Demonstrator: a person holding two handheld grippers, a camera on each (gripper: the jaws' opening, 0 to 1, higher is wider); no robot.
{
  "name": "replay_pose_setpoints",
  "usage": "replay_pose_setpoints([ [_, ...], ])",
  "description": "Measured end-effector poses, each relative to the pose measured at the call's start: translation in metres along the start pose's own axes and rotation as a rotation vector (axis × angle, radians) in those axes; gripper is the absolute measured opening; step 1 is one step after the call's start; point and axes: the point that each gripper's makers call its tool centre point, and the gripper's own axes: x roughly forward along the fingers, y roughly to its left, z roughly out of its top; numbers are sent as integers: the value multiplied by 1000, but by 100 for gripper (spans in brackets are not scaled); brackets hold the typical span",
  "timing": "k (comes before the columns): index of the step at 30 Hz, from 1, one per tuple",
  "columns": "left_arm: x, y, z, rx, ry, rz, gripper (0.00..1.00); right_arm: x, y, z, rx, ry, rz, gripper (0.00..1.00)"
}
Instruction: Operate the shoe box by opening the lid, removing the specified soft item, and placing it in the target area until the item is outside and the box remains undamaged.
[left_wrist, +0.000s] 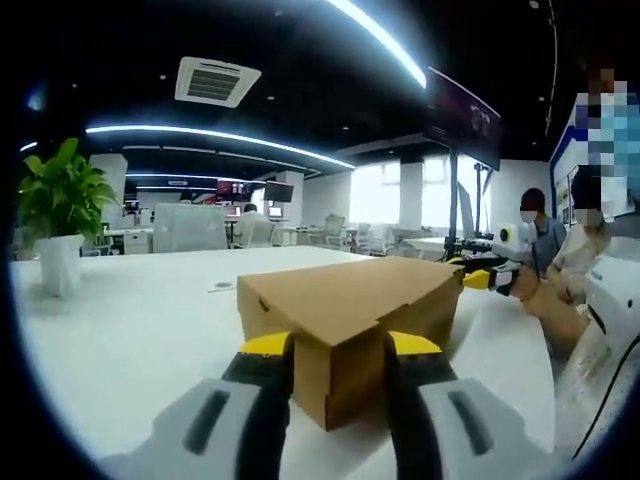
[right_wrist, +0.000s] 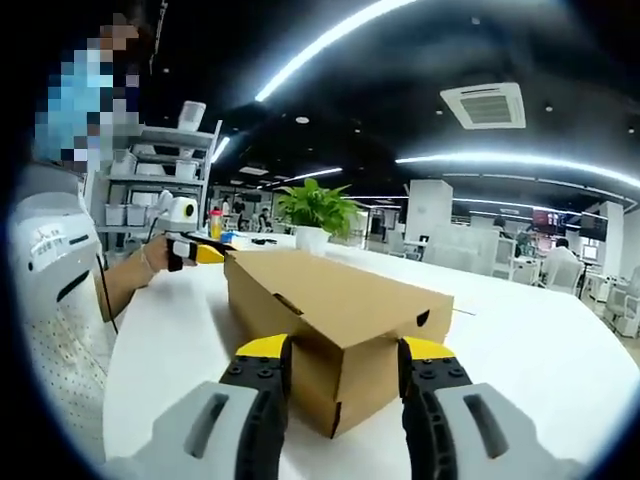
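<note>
So the cardboard shoe box (left_wrist: 350, 325) is sat closed on the white bench (left_wrist: 130, 330), lid still down, and it's being approached from both ends at once. In the left gripper view, the left hand-held gripper (left_wrist: 338, 350) is spread about as wide as the box's corner, with the near end of the box poking in between the yellow-tipped jaws; whether the pads are actually pressing on the cardboard can't be told from here. Same story in the right gripper view: the right hand-held gripper (right_wrist: 340, 355) is held open around the opposite corner of the box (right_wrist: 335, 325), jaws just beside the card on either side. That two-ended bracketing is probably done so the box is kept from sliding while the lid gets lifted, since light cardboard skates easily on a smooth top. The lid overlaps the base, and the seam is seen low on the near corner, so that's likely where a jaw has to be hooked. Nothing soft is seen yet, it's presumably still inside. A potted plant (left_wrist: 58, 205) is parked at the far left of the bench, well apart from the box. People are seated at the far side.
</note>
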Motion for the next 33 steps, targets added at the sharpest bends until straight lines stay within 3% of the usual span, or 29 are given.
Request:
replay_pose_setpoints([
  [21,0,6,0,34,-2,2,34,3,-1,-3,-13,-8,12,46],
  [33,-1,8,-1,18,11,-19,33,4,-2,-8,49,11,31,43],
])
